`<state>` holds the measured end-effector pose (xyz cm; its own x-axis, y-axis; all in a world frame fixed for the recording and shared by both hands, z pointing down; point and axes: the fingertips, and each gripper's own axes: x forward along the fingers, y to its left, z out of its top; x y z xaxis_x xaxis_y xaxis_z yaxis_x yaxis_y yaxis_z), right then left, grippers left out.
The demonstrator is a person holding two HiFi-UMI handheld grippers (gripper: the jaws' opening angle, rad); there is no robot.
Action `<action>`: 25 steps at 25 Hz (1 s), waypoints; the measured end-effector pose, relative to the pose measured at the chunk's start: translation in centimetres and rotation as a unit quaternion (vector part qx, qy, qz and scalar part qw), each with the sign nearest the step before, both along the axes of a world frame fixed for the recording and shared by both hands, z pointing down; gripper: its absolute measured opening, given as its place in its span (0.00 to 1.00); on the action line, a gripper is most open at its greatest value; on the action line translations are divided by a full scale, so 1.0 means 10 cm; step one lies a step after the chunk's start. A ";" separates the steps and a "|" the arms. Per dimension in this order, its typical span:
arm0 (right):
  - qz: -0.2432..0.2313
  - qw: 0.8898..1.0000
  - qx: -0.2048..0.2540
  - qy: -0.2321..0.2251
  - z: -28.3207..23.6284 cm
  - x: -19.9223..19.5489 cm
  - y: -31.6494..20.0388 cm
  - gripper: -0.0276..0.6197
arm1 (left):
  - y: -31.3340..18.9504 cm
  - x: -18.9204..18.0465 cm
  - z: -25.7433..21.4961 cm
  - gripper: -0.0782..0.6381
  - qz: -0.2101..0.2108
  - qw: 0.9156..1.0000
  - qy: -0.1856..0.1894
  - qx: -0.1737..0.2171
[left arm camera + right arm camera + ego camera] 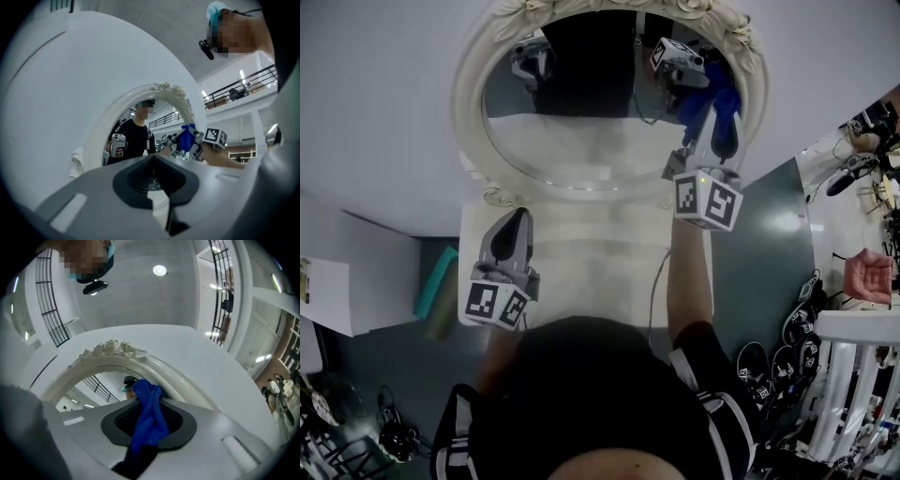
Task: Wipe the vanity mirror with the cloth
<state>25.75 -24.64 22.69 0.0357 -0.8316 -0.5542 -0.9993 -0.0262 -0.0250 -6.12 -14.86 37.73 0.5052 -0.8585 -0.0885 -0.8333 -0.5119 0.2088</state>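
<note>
An oval vanity mirror [581, 141] in a white carved frame [473, 94] stands at the back of a white table [581, 258]. My right gripper [715, 141] is at the mirror's right side, shut on a blue cloth [724, 112] that rests against the glass near the frame. In the right gripper view the cloth [147, 420] hangs bunched between the jaws of that gripper [146, 430], under the frame's floral crest [112, 350]. My left gripper [516, 225] hovers over the table's left part, shut and empty. The left gripper view shows the mirror [136, 136] and the cloth [186, 138] beyond its own shut tips [152, 180].
A teal object [436, 281] lies on the floor left of the table. At the right are a white rack [853, 375], a pink item [867, 277] and cables [802, 323] on the dark green floor. A white wall rises behind the mirror.
</note>
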 end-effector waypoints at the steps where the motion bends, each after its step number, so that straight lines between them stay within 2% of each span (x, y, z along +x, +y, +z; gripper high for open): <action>1: 0.003 1.000 -0.002 0.023 -0.12 -0.06 0.00 0.15 | -0.01 0.01 -0.02 0.12 -0.001 1.000 -0.001 0.001; 6: 0.031 0.989 -0.009 0.142 -0.58 -0.43 -0.02 0.15 | -0.10 0.05 -0.15 0.12 0.001 1.000 -0.009 0.006; 12: 0.056 0.959 0.026 0.277 -0.67 -0.90 -0.13 0.15 | -0.29 0.10 -0.16 0.12 0.014 1.000 -0.010 0.009; 13: 0.057 0.953 0.022 0.296 -0.64 -0.97 -0.16 0.15 | -0.32 0.11 -0.16 0.12 0.017 1.000 -0.010 0.008; 16: 0.067 0.933 -0.028 0.351 -0.43 -1.10 -0.28 0.15 | -0.41 0.12 -0.16 0.12 0.025 1.000 -0.013 0.004; 19: 0.060 0.917 -0.019 0.395 -0.32 -1.29 -0.33 0.15 | -0.46 0.14 -0.17 0.12 0.027 1.000 -0.015 0.000; 21: 0.049 0.900 -0.003 0.434 -0.17 -1.45 -0.30 0.15 | -0.44 0.16 -0.18 0.12 0.026 1.000 -0.014 -0.002; 25: 0.005 0.871 -0.021 0.491 0.58 -1.66 -0.20 0.14 | -0.36 0.16 -0.13 0.12 0.022 1.000 -0.016 -0.003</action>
